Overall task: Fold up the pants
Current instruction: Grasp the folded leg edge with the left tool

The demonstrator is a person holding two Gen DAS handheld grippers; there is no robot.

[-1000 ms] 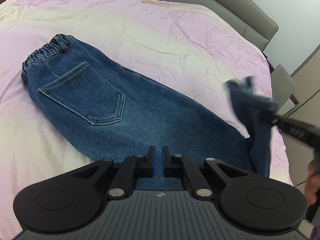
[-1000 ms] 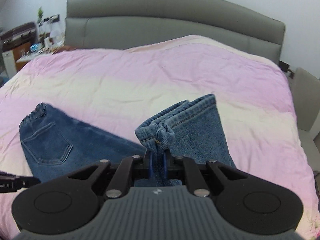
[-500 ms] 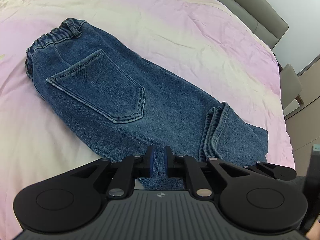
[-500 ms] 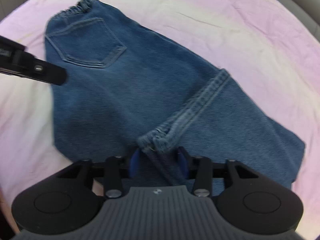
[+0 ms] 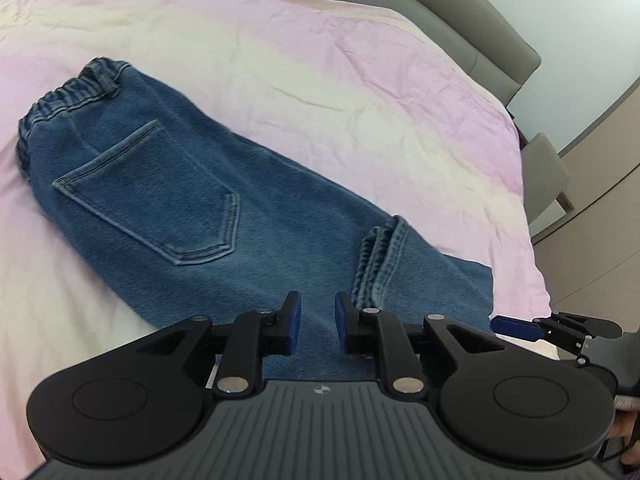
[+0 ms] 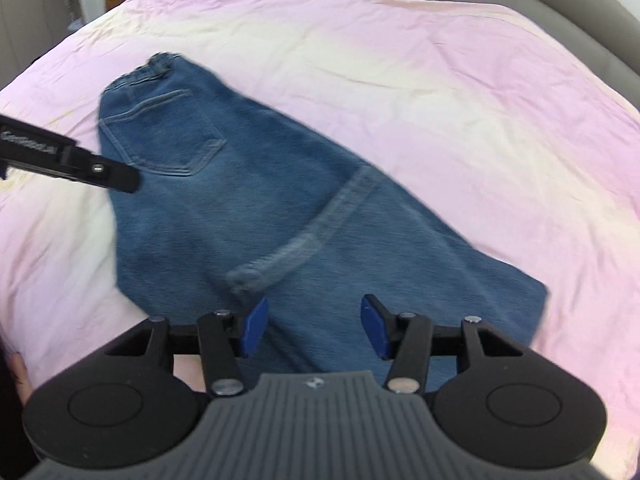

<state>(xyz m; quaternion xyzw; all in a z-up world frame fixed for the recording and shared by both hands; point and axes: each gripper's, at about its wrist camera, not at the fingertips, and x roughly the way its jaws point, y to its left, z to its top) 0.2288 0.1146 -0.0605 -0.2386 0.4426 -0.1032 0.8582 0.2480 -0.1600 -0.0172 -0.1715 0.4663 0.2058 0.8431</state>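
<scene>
Pants (image 5: 224, 216) were laid flat on the pink bedsheet (image 5: 360, 92), back pocket (image 5: 160, 196) facing up, elastic waistband (image 5: 64, 100) at the far left. Leg ends were seen folded back over the legs, with the hem band (image 5: 376, 268) lying across the denim roughly mid-length; the same hem (image 6: 308, 236) was seen running diagonally in the right wrist view.

Left gripper (image 5: 317, 322) was held just above the near edge of the pants, blue pads parted by a narrow gap, nothing clamped between them. Right gripper (image 6: 314, 328) was spread wide above the folded leg section, released, no fabric pinched.

Right gripper tip was visible at the right edge of the left view, beside the folded corner. Grey headboard (image 5: 472, 32) was seen behind the bed.
</scene>
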